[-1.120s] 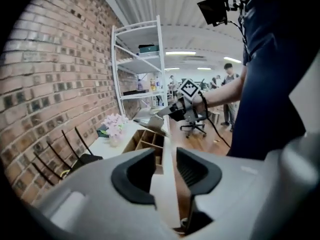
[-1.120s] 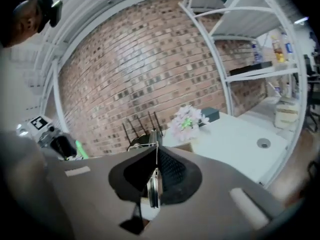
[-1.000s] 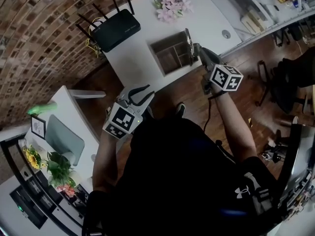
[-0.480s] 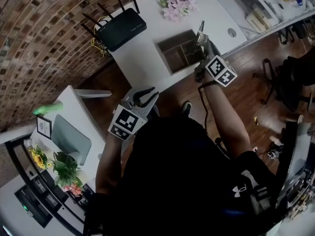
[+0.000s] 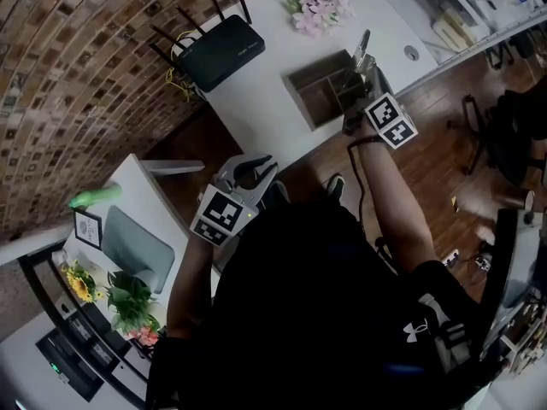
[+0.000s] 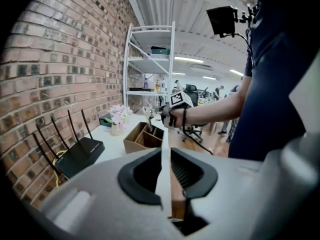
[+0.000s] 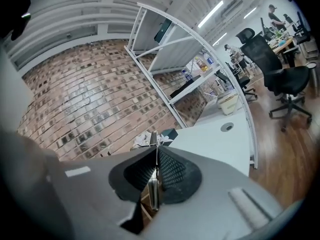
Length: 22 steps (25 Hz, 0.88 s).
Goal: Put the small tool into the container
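Observation:
The small metal tool sticks up from my right gripper, which is shut on it. It hangs over the right side of the brown wooden container, a divided box on the white table. In the right gripper view the tool sits clamped between the dark pads. My left gripper hovers off the table's near edge, away from the box. Its jaws are closing, a narrow gap is left, and nothing is between them. The left gripper view shows the container and the tool ahead.
A black router with several antennas lies left of the container. Pink flowers stand behind it. A brick wall runs along the left. A lower white side table is by my left arm. An office chair stands on the wood floor.
My right gripper has carried the tool from the container's near right corner to above its right side. The left gripper's jaws have narrowed; that arm has hardly moved.

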{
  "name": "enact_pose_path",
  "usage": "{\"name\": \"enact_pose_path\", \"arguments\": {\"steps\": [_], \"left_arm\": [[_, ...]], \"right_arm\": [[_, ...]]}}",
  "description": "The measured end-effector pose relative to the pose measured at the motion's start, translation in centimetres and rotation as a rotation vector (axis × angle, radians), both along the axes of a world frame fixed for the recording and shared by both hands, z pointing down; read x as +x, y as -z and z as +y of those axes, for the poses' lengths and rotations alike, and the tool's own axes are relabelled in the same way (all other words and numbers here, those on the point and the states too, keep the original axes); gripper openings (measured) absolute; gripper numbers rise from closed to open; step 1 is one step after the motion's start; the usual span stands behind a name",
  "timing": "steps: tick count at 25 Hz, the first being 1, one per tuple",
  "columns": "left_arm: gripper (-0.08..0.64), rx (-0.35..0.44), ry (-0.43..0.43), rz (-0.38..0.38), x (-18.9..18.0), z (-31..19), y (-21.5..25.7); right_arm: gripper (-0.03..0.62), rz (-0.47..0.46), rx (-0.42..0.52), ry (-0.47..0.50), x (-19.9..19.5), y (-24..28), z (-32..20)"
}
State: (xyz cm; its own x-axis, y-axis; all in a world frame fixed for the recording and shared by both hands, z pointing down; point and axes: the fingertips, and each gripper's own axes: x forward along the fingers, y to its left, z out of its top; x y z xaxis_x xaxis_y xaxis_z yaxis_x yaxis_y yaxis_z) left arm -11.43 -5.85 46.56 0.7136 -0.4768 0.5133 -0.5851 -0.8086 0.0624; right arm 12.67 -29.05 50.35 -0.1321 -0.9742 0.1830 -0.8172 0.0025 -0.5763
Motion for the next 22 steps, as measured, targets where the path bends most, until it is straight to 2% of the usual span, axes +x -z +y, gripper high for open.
{"name": "enact_pose_path", "arguments": {"steps": [5, 13, 22], "left_arm": [[0.052, -0.005, -0.017, -0.012, -0.8, -0.2, -0.4], [0.028, 0.009, 0.023, 0.007, -1.3, -0.9, -0.5], [0.023, -0.008, 0.034, 0.025, 0.4, -1.3, -1.6]], "right_arm": [[0.015, 0.010, -0.013, -0.043, -0.2, -0.9, 0.5], [0.016, 0.087, -0.088, -0.018, -1.3, -3.3, 2.4], [0.017, 0.137, -0.196, 0.090, -2.4, -6.0, 4.1]]}}
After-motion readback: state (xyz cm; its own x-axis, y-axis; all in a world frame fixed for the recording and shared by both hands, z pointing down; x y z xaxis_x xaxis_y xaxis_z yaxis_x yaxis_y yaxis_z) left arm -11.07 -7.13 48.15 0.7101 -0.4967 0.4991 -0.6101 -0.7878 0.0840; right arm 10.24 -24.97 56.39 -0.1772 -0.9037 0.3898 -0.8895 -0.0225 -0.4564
